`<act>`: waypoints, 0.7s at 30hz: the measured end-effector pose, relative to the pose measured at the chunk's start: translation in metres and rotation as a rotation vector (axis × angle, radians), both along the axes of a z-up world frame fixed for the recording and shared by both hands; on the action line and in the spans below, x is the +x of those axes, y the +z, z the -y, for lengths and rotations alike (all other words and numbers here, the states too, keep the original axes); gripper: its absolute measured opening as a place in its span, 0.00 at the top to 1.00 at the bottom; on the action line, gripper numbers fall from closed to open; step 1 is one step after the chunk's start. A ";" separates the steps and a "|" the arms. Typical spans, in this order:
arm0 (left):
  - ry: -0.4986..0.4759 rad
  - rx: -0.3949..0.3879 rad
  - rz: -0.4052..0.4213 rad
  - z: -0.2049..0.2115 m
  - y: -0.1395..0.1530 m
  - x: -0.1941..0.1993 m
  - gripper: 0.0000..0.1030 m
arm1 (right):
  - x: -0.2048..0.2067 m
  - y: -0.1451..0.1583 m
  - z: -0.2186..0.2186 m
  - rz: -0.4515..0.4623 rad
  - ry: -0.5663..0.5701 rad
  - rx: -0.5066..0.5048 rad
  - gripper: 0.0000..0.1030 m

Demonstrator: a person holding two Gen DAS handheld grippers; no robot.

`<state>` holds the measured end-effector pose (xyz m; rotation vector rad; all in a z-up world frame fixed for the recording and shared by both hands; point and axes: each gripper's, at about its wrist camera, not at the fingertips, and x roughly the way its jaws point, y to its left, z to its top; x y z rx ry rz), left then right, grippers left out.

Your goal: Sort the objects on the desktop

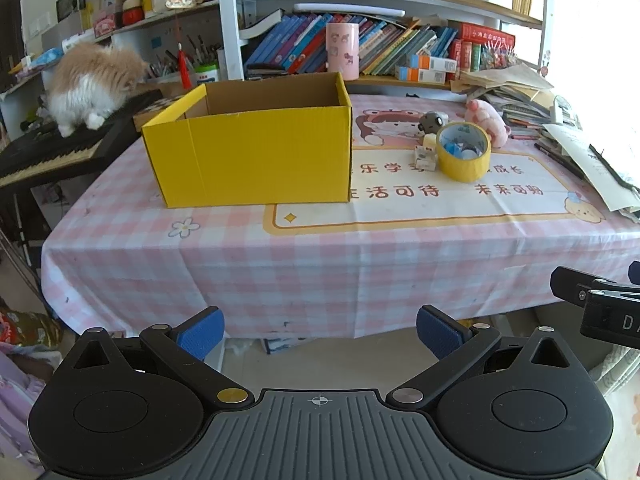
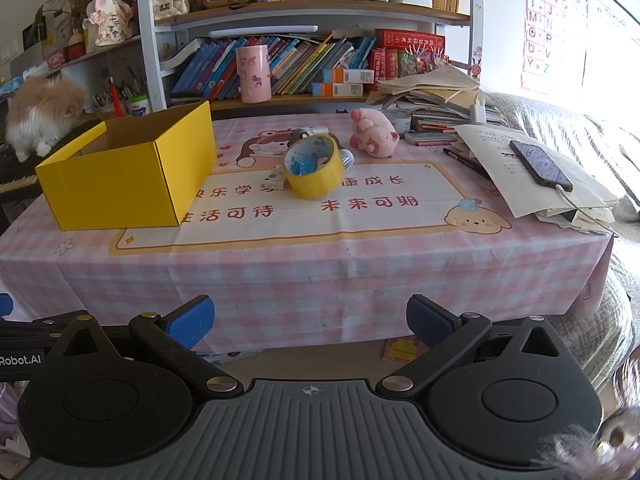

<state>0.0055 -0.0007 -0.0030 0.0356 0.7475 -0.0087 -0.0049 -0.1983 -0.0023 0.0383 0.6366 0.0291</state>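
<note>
A cat [image 1: 92, 84] stands on a keyboard [image 1: 52, 152] at the far left, off the counter's [image 1: 280, 264] left end. On the counter's left part sits the yellow box [image 1: 256, 156], top open, its inside mostly hidden from both views. Right of the box, well apart from it, stands the tape roll [image 1: 464, 152], on its edge and tilted, with small blue and white bits seen through its hole. A small white carton [image 1: 425, 158] lies just beside the roll on its left, and a grey round toy [image 1: 432, 121] sits behind it. The pink plush [image 1: 490, 120] lies behind and right of the roll. Further right are a black pen [image 2: 466, 163], stacked papers [image 2: 540, 184] and a phone [image 2: 542, 165] resting on them with a cable plugged in. A pink cup [image 1: 343, 51] stands on the shelf [image 1: 400, 80] behind the box.

Both tools hang in front of the counter's near edge, touching nothing. The left gripper [image 1: 320, 334] has its jaws released and wide apart, blue pads [image 1: 202, 334] bare. The right gripper [image 2: 310, 324] likewise has its jaws spread with nothing between them; its side shows at the right edge of the left view
</note>
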 end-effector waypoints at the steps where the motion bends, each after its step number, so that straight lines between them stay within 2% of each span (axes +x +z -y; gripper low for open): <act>1: 0.000 0.001 -0.003 0.000 0.000 0.000 0.00 | 0.001 -0.001 0.000 -0.004 0.001 0.002 0.00; 21: -0.014 -0.040 -0.002 -0.008 -0.003 0.007 0.00 | 0.010 -0.002 -0.008 -0.017 0.047 0.008 0.00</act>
